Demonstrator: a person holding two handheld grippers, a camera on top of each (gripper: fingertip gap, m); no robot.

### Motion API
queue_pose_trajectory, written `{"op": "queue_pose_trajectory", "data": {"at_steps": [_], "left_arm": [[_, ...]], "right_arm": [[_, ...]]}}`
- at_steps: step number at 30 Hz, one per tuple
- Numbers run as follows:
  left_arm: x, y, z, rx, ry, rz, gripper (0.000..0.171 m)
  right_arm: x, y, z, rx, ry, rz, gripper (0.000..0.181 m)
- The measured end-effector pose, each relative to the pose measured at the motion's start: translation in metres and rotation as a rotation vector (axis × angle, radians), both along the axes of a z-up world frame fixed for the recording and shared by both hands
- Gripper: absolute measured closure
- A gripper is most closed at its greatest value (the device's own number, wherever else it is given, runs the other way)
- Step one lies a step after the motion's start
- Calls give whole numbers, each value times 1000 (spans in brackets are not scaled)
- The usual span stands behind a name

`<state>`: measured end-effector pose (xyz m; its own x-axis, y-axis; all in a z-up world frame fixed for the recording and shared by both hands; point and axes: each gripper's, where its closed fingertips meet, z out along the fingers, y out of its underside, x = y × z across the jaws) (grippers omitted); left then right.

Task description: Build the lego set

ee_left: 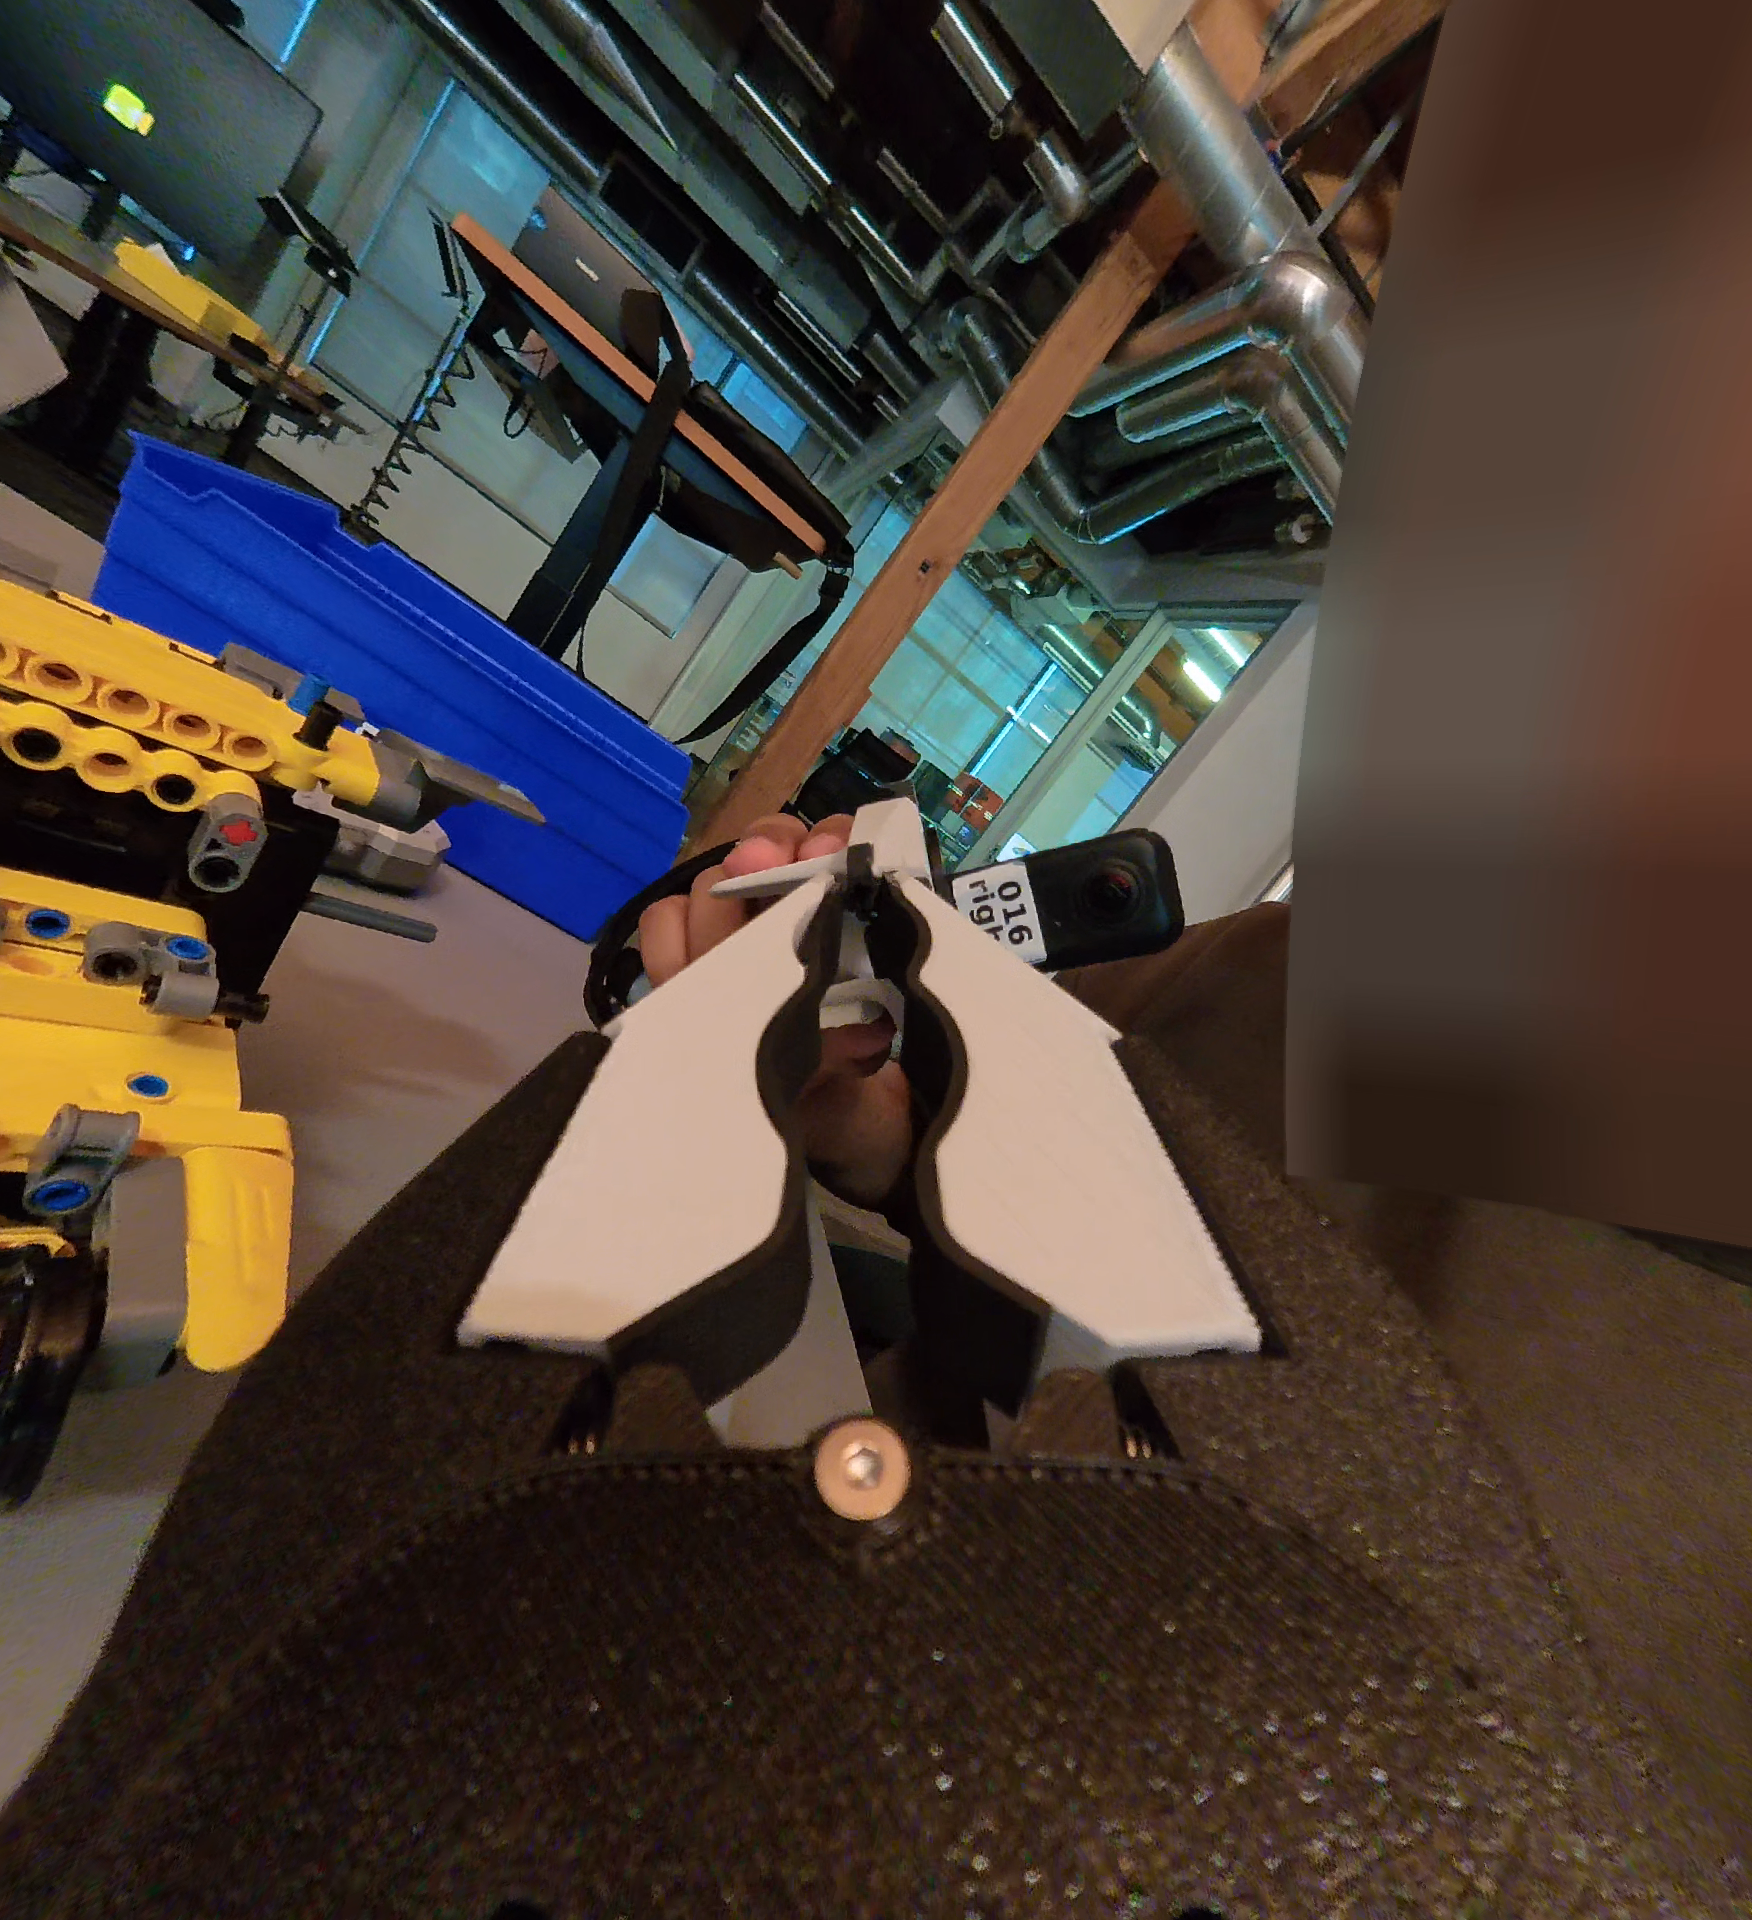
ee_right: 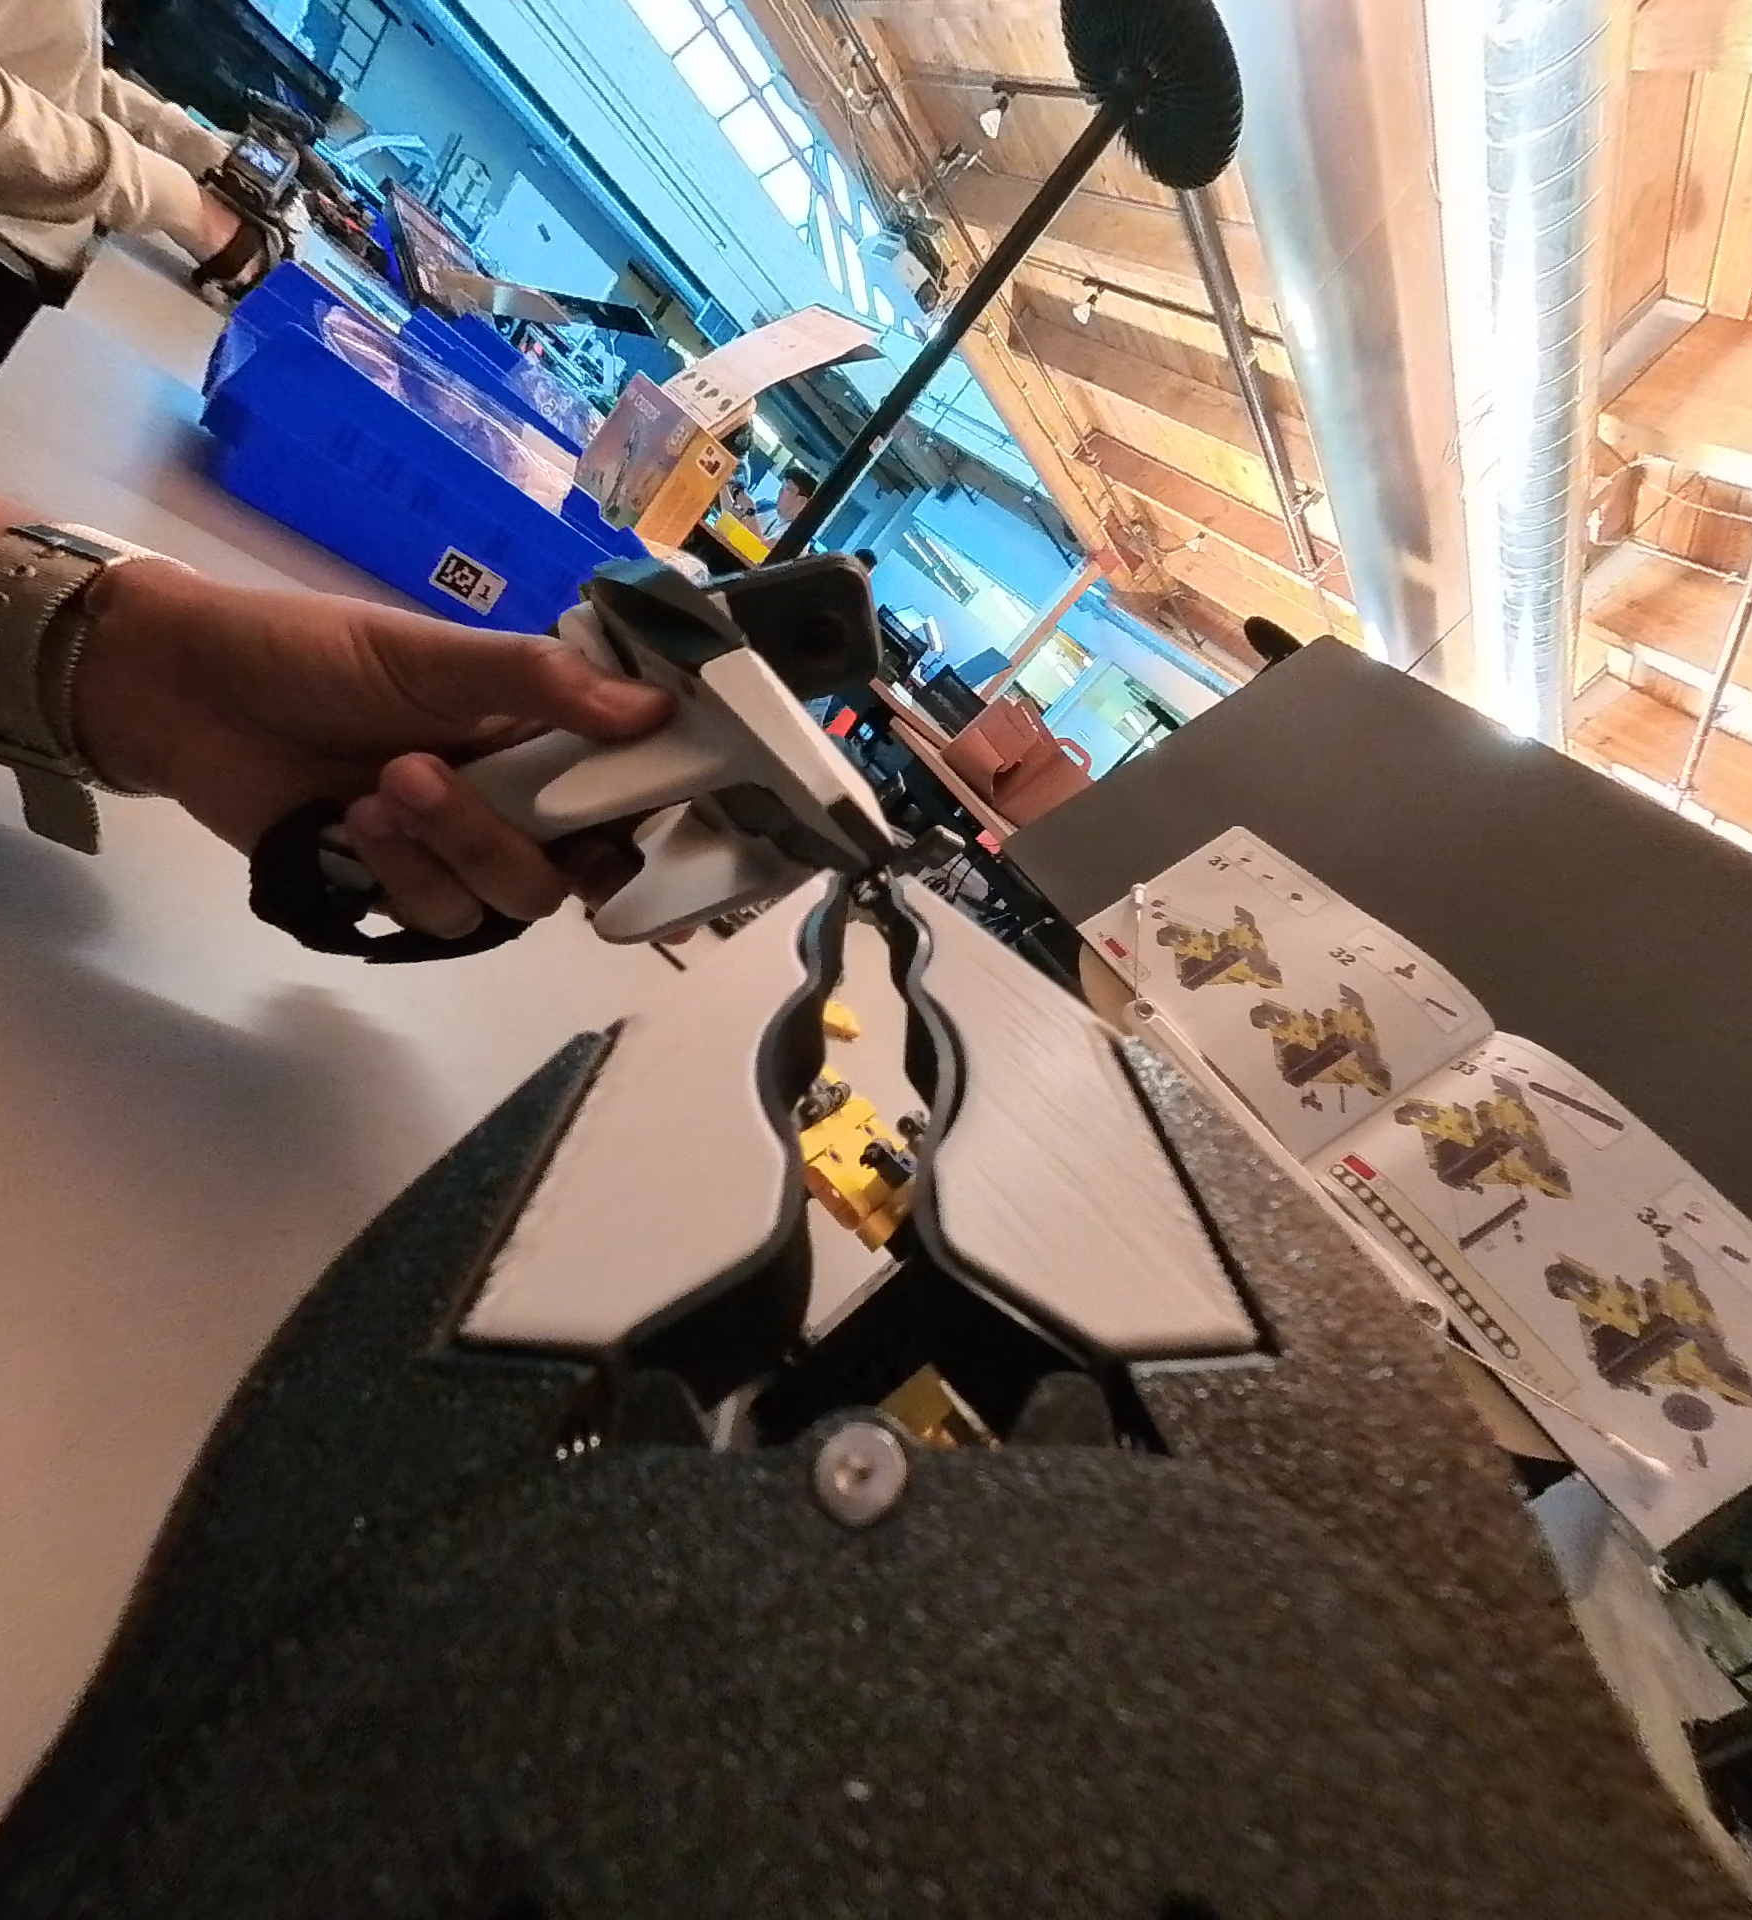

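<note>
Left gripper [ee_left: 867,891] fingers clenched tip to tip with right gripper [ee_right: 870,885], also clenched, a tiny dark part pinched where they meet (can't tell which holds it). Yellow-and-black toy-brick vehicle model [ee_left: 93,935] sits on the grey desk [ee_left: 415,1039] left, blue plastic bin [ee_left: 384,644] behind, open instruction booklet [ee_right: 1454,1164] right.

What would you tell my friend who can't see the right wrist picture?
Two grippers meet tip to tip above a grey table: the right gripper, white-fingered and nearly shut, touches the left gripper, held by a hand wearing a wristband. A yellow toy model shows between the fingers, an open instruction booklet lies right, and blue bins sit behind.
</note>
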<state>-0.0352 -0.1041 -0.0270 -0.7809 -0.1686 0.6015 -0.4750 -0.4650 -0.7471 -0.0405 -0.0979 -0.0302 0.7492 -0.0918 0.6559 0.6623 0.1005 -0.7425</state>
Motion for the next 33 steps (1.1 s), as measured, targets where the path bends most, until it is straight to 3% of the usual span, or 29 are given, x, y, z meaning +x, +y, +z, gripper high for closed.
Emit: {"op": "queue_pose_trajectory", "data": {"at_steps": [6,10,21,33], "left_arm": [[0,0,-2,28,-12,13,171],[1,3,-2,88,-48,64,159],[6,6,-6,238,-120,193,154],[6,9,-4,224,-120,199,154]], "right_arm": [[0,-1,-1,-24,23,11,175],[1,-4,-1,-45,73,41,176],[26,-6,-3,-85,297,68,176],[42,-1,-15,-139,428,69,175]]}}
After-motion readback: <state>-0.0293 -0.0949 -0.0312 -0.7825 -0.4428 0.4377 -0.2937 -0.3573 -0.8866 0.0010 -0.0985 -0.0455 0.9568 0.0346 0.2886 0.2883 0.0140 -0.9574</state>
